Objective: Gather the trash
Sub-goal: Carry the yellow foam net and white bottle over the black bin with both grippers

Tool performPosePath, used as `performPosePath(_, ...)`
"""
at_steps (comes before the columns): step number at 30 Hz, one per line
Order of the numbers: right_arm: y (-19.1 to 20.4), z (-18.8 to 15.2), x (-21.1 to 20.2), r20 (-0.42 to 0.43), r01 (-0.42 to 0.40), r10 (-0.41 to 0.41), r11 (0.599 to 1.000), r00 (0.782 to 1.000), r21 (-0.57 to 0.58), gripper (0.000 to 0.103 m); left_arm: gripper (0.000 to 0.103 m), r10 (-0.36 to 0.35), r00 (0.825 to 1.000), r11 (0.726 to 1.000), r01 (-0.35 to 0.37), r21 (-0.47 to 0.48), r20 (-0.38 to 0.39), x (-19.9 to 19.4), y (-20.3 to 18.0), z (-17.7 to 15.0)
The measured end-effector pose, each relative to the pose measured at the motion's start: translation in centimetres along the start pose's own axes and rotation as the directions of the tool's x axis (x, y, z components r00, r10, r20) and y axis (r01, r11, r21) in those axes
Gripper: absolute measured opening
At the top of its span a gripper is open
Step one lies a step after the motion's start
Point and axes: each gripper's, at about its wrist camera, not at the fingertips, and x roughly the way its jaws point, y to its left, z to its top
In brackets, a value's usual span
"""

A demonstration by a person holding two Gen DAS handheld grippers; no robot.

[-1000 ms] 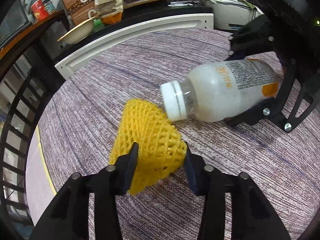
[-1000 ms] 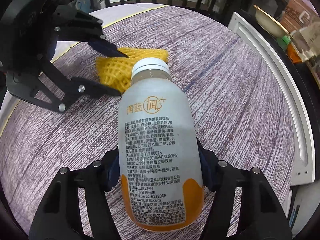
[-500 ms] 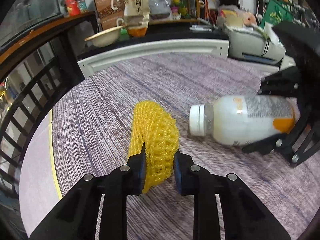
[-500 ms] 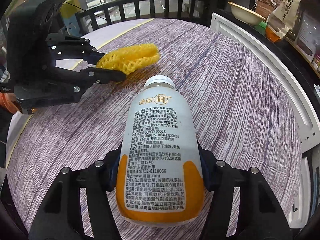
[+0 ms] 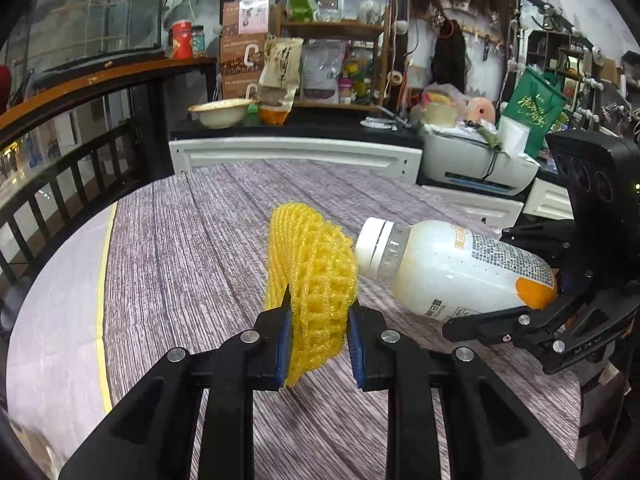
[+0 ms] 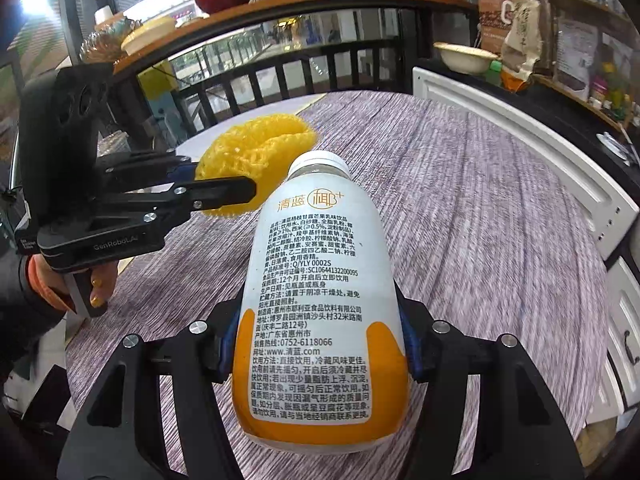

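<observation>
Both trash items are now gripped and lifted off the surface [image 5: 180, 240], which in my judgement completes the pick-up stage of collection and leaves only transport to a bin; no bin shows in either view. The left gripper [image 5: 318, 336] has its jaws closed to a narrow gap on the yellow foam net [image 5: 312, 276], which is squeezed into an upright folded lobe at the centre of the left wrist frame. One second earlier the same jaws stood wide on either side of the net while it lay flat on the surface; half a second ago they had already pinched it. The right gripper [image 6: 320, 344] holds the bottle [image 6: 316, 292] across its lower body, jaws spread wide to the bottle's width, pads pressed against both sides, cap pointing away from the camera toward upper centre. That grip matches the earlier frames. The main difference is viewpoint: the background shelves and railing now fill the upper half of both frames where the surface filled them before, which indicates that both tools have been raised and levelled. In the left wrist view the bottle cap sits just beside the net at centre right; whether they touch cannot be determined.
</observation>
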Motion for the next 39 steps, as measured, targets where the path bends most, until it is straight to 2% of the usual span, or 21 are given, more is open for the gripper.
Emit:
performPosePath(4, 0.4, -2.4, -2.8, 0.067, 0.021, -0.025, 0.999, 0.997, 0.049, 0.061, 0.023, -0.030, 0.999, 0.999, 0.031, -0.023, 0.032, -2.3, -2.1, -1.1)
performPosePath(6, 0.6, -3.7, -4.3, 0.099, 0.055, -0.062, 0.996, 0.993, 0.067, 0.061, 0.023, -0.039, 0.998, 0.998, 0.041, -0.041, 0.043, -3.3, -3.0, -1.6)
performPosePath(12, 0.9, -8.3, -8.5, 0.169, 0.136, -0.158, 0.982, 0.973, 0.134, 0.061, 0.023, -0.047, 0.996, 0.997, 0.051, -0.056, 0.081, -5.7, -7.0, -3.4)
performPosePath(15, 0.4, -10.2, -10.3, 0.196, 0.185, -0.216, 0.969, 0.957, 0.163, 0.061, 0.023, -0.044, 0.993, 0.999, 0.047, -0.020, 0.105, -6.4, -9.2, -4.0)
performPosePath(21, -1.7, -14.1, -13.4, 0.214, 0.233, -0.289, 0.940, 0.933, 0.250, 0.061, 0.023, -0.134, 0.984, 0.991, 0.133, 0.018, 0.119, -6.7, -14.3, -4.1)
performPosePath(26, -3.9, -18.1, -15.6, 0.207, 0.274, -0.359, 0.896, 0.910, 0.349, 0.061, 0.023, -0.198, 0.974, 0.980, 0.194, 0.044, 0.109, -5.9, -18.1, -4.0)
performPosePath(29, -5.3, -20.8, -16.7, 0.187, 0.333, -0.431, 0.854, 0.883, 0.399, 0.061, 0.023, -0.230, 0.968, 0.973, 0.225, 0.059, 0.099, -5.3, -20.1, -3.8)
performPosePath(32, -6.9, -23.3, -17.2, 0.152, 0.369, -0.477, 0.814, 0.866, 0.449, 0.061, 0.023, -0.244, 0.966, 0.967, 0.236, 0.092, 0.090, -4.9, -22.2, -3.7)
performPosePath(34, -7.9, -24.9, -17.1, 0.116, 0.417, -0.522, 0.779, 0.845, 0.468, 0.061, 0.023, -0.258, 0.963, 0.962, 0.250, 0.107, 0.076, -4.5, -23.4, -3.8)
performPosePath(39, -10.7, -28.8, -15.4, 0.019, 0.450, -0.542, 0.717, 0.840, 0.532, 0.061, 0.023, -0.282, 0.959, 0.952, 0.276, 0.136, 0.032, -2.5, -26.1, -4.2)
